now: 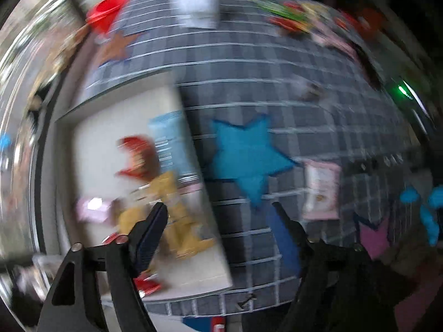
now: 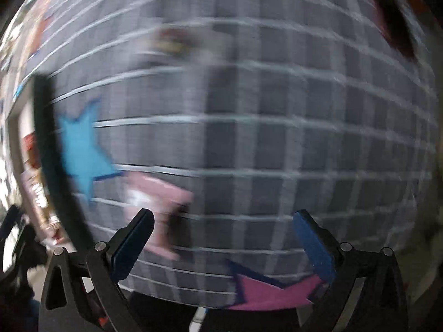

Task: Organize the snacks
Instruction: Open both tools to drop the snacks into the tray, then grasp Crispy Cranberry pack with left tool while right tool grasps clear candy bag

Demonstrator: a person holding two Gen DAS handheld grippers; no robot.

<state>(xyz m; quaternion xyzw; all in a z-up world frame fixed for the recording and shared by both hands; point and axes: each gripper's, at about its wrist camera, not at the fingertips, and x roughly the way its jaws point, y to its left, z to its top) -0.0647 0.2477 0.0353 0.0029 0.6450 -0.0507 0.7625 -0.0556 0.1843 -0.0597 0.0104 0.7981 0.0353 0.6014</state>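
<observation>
Lowest in my left wrist view, the left tool (image 1: 218,213) stands with its jaws spread wide and nothing between them, one finger over a white tray (image 1: 91,149) at lower left of the frame. That tray holds a heap of snacks: a yellow packet (image 1: 177,213), a red one (image 1: 137,155), a light blue pack (image 1: 173,141) and a pale pink one (image 1: 92,207), all smeared by motion blur. Just right of the tray a blue star (image 1: 249,157) lies flat on the grey checked counter (image 1: 249,63), and right of the star a pink snack packet (image 1: 322,191) lies alone on the cloth. Upper left of the frame shows a red bowl (image 1: 108,9) and a brown star (image 1: 116,45); a white container (image 1: 198,7) sits at top centre, and a blurred pile of more snacks (image 1: 293,16) at upper right

My right wrist view shows the right tool (image 2: 223,232) also open and empty, with the pink packet (image 2: 160,207) just beyond its left finger and a magenta star (image 2: 271,293) at the bottom edge
</observation>
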